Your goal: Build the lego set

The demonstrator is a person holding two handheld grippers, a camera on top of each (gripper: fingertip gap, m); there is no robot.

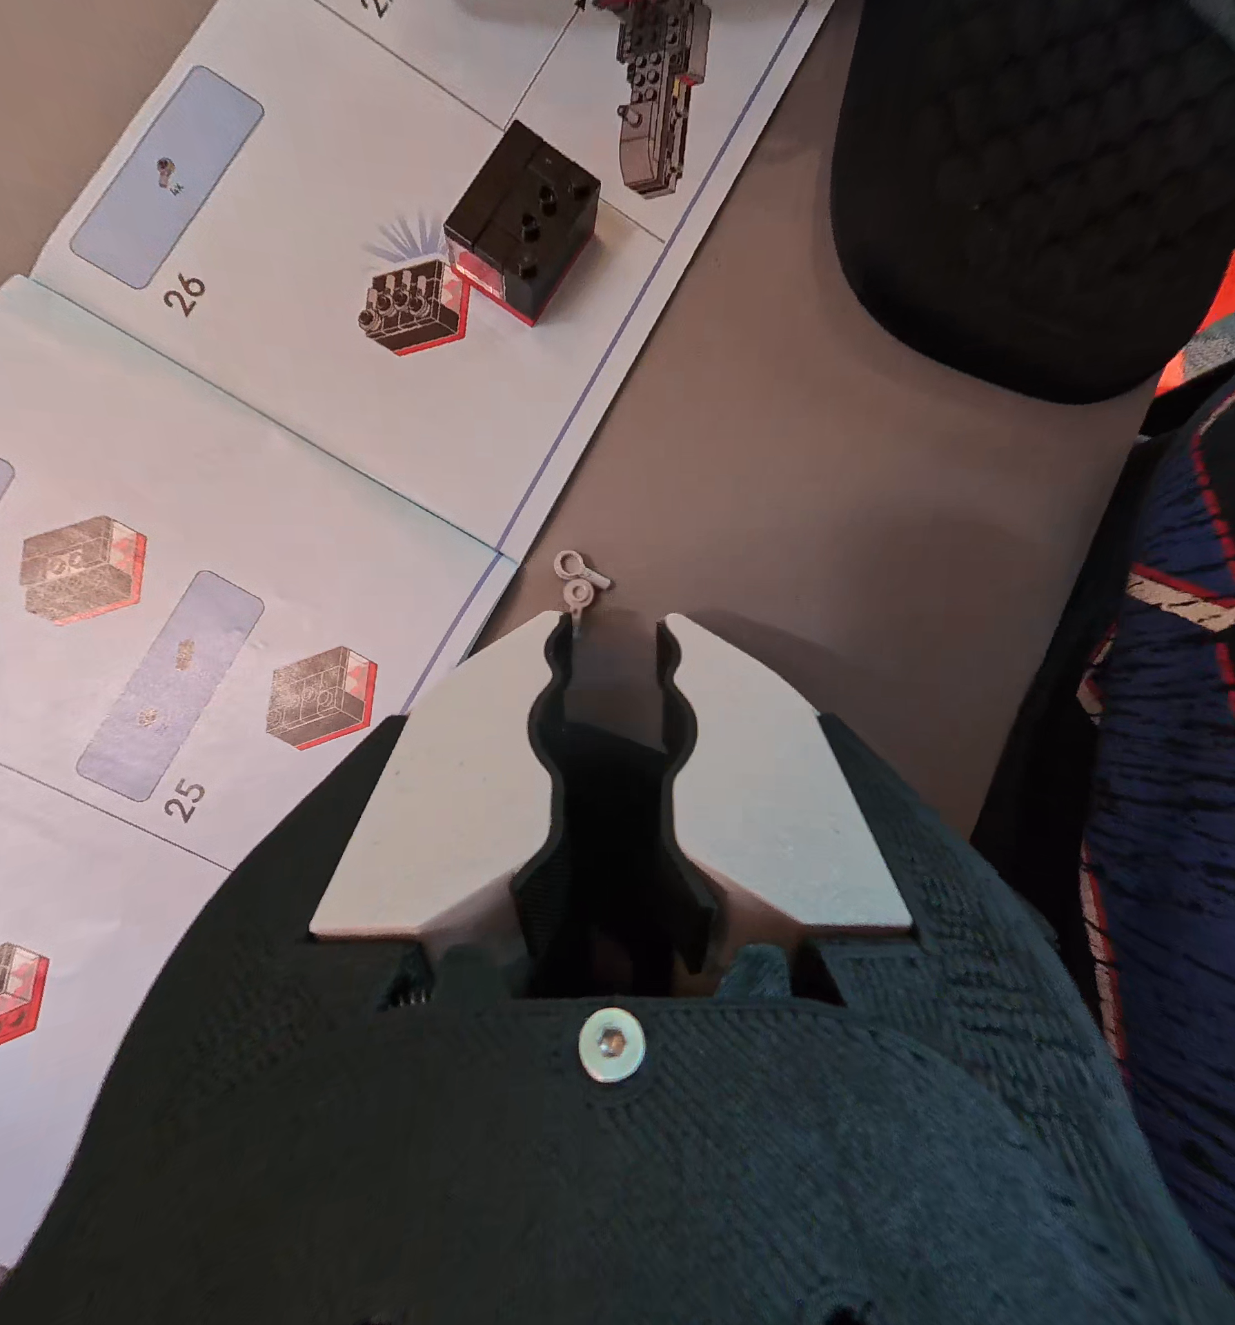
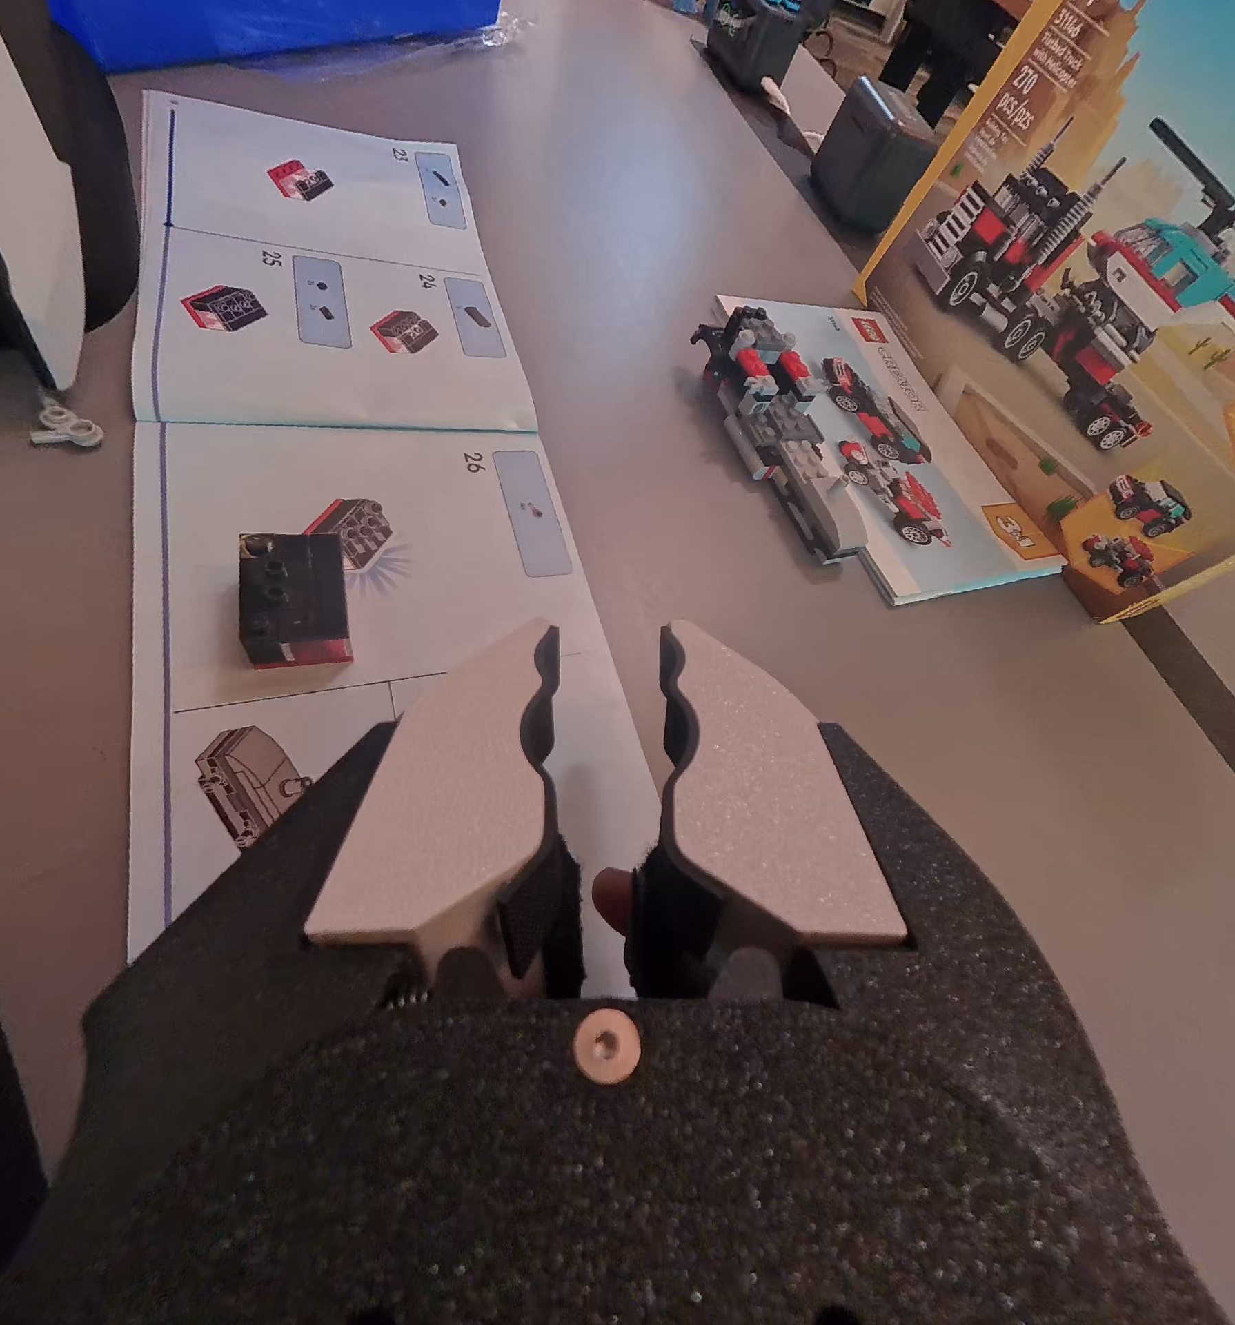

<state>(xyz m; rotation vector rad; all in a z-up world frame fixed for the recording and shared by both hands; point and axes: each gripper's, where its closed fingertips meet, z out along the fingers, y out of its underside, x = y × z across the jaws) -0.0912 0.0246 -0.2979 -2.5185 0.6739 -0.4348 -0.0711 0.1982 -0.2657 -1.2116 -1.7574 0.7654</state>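
A smooth grey-brown tabletop point(image 2: 672, 236) is seen in both views, and everything else is carried on it. At its far right a large yellow-edged cardboard box point(image 2: 1116, 301) printed with truck pictures is propped up. An open pale-blue paper instruction booklet point(image 2: 356, 387) is spread flat on the left, and a second, closed booklet point(image 2: 959, 516) with a pictured cover lies in front of the box. A blue plastic bag point(image 2: 270, 29) is seen at the far edge.

The right hand-held gripper point(image 2: 609, 634), black-bodied with pale grey fingers, is held above the near edge of the open booklet with its jaws apart and nothing between them. The left hand-held gripper point(image 1: 611, 624), of the same build, is held low over the bare tabletop just beside the booklet's edge, its jaws likewise apart and empty.

A partly built grey, black and red brick vehicle point(image 2: 772, 430) rests on the left part of the closed booklet. A small black brick block with a red base point(image 1: 525, 226) stands on the open booklet's lower page, beside a printed drawing of the same assembly.

Two tiny light-grey ring-ended pieces point(image 1: 580, 577) lie together on the tabletop, just ahead of the left hand-held gripper's left fingertip; whether they are touched by it cannot be told.
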